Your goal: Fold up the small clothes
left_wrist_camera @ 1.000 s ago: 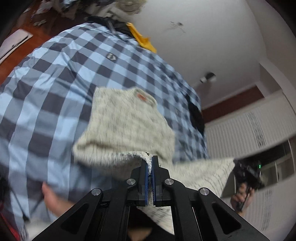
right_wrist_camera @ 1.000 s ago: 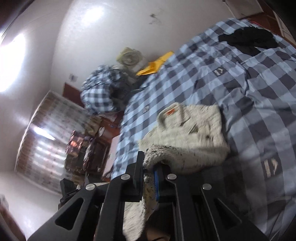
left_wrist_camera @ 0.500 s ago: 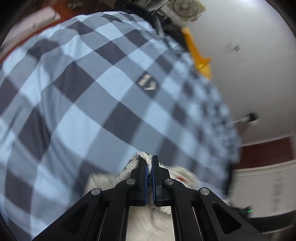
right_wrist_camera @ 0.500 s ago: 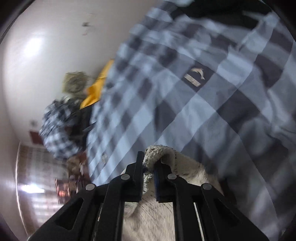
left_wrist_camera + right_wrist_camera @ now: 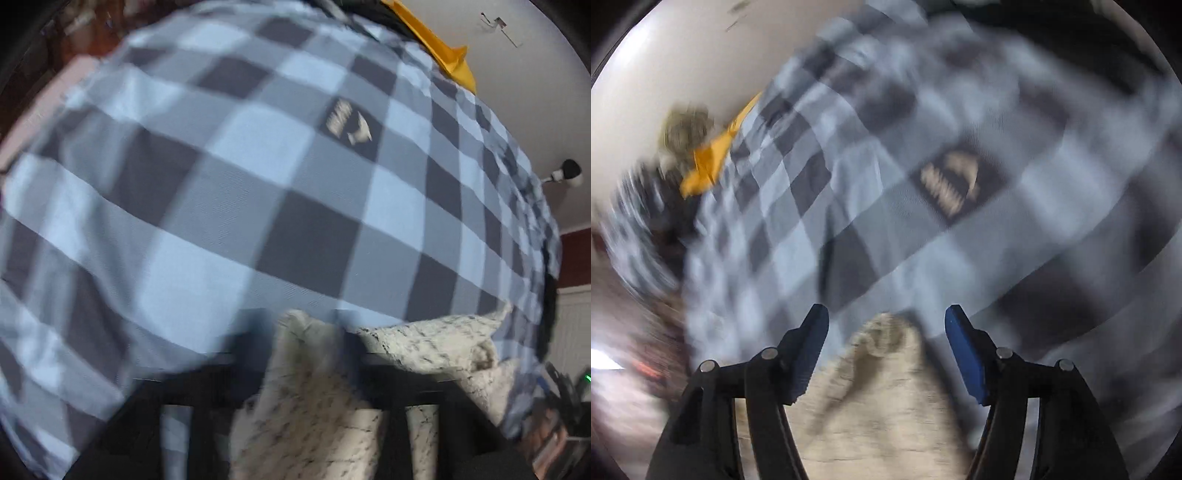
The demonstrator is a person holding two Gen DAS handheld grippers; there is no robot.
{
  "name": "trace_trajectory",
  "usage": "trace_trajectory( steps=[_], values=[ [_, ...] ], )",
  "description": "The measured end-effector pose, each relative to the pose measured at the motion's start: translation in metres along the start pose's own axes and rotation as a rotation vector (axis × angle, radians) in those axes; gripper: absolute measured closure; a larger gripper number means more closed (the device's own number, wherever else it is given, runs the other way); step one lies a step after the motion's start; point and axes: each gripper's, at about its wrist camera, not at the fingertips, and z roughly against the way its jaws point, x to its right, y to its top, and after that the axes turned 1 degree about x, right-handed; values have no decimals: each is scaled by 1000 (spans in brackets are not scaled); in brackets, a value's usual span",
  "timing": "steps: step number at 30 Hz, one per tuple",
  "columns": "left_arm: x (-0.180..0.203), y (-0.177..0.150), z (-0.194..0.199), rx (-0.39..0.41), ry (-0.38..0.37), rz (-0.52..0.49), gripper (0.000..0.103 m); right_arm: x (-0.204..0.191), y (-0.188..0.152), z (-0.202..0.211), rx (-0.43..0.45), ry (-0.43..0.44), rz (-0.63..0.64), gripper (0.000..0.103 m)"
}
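The small garment [image 5: 306,413] was a cream knit with dark flecks and a nubbly, looped texture. In the left wrist view it lay bunched on the bedcover, one rounded fold rising between the left gripper's fingers and a wider, flatter flap spreading away past the right-hand finger. In the right wrist view the same garment [image 5: 882,398] rose as a blunt, rounded peak between the two fingers.

The left gripper [image 5: 299,332] appeared only as dark, heavily blurred shapes either side of the fold. Its jaws had just been opening and stood wide apart; the fold sat between them, and the blur did not show any pad pressing on it.

The right gripper [image 5: 886,317] was sharper. Its black fingers carried blue pads [image 5: 964,347], flat and wedge-shaped, set well apart. Its jaws had likewise just been opening. The knit peak sat in the gap, clear of both pads.

Beyond the fingertips of both grippers stretched a checked bedcover [image 5: 258,192] of smooth woven fabric in pale blue, grey-blue and dark grey squares, one dark square bearing a pale printed logo [image 5: 349,123]. At the far edge of the cover, well beyond the fingers, lay an orange-yellow cloth [image 5: 443,55] with an angular outline against a plain white wall [image 5: 524,85].
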Motion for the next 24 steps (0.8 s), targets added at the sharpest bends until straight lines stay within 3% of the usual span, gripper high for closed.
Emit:
trace_trajectory(
  steps=[1, 3, 6, 10, 14, 17, 19, 24],
  values=[
    [-3, 4, 14, 43, -14, 19, 0, -17, -15, 7, -1, -57, 116, 39],
    [-11, 14, 32, 95, -29, 54, 0, -48, -49, 12, -48, -43, 275, 39],
    [-21, 10, 55, 146, 25, 78, 0, -93, -109, 6, -149, 44, 400, 39],
    [-19, -19, 68, 206, 127, -34, 0, -146, -182, -20, -276, 98, 534, 39],
    [-13, -73, 67, 173, 157, -172, 0, -174, -223, -52, -315, -48, 658, 39],
    [-3, -116, 59, 164, 81, -254, 0, -173, -213, -48, -239, -76, 597, 39],
    [4, -140, 43, 134, 60, -308, 0, -166, -190, -40, -161, -62, 486, 39],
    [9, -168, 9, 145, 163, -411, 0, -154, -136, -40, 5, -239, 417, 39]
  ],
)
